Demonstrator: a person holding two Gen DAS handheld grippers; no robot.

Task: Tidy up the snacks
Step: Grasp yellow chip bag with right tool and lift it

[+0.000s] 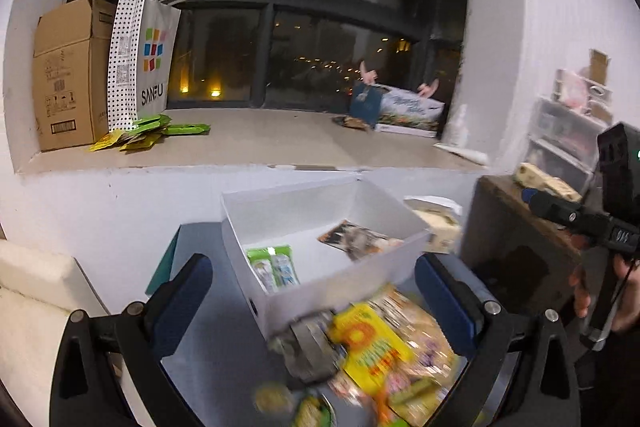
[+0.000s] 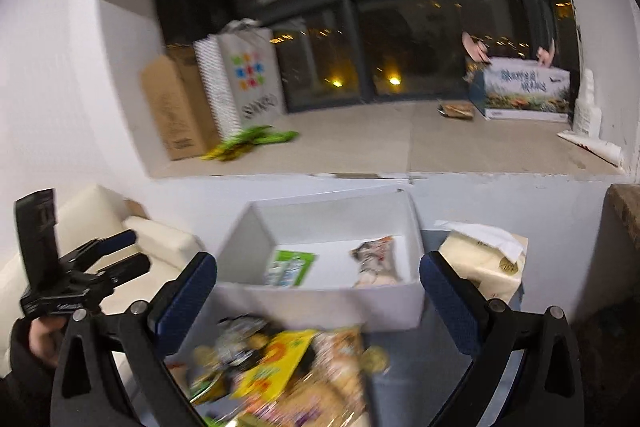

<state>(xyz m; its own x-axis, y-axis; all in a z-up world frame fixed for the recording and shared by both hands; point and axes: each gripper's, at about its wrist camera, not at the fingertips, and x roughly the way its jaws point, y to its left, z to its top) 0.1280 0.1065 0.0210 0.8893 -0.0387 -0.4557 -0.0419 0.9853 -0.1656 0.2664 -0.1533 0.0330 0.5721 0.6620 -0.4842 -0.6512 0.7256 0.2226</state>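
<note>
A white open box (image 1: 340,279) (image 2: 320,303) stands on the grey table. Inside lie a green snack pack (image 1: 272,267) (image 2: 290,267) and a dark orange packet (image 1: 360,239) (image 2: 376,261). A blurred pile of snacks with a yellow packet (image 1: 368,347) (image 2: 276,359) lies in front of the box. My left gripper (image 1: 316,291) is open and empty above the pile and box corner. My right gripper (image 2: 318,291) is open and empty above the pile. Each gripper shows in the other view, right (image 1: 560,211), left (image 2: 116,259).
A tissue pack (image 2: 484,263) (image 1: 436,223) lies right of the box. The windowsill (image 1: 280,143) holds a cardboard box (image 1: 68,75), a paper bag (image 1: 148,63), green packets (image 1: 160,131) and a printed box (image 2: 524,91). A cream cushion (image 2: 132,239) is at left, a wooden cabinet (image 1: 516,227) at right.
</note>
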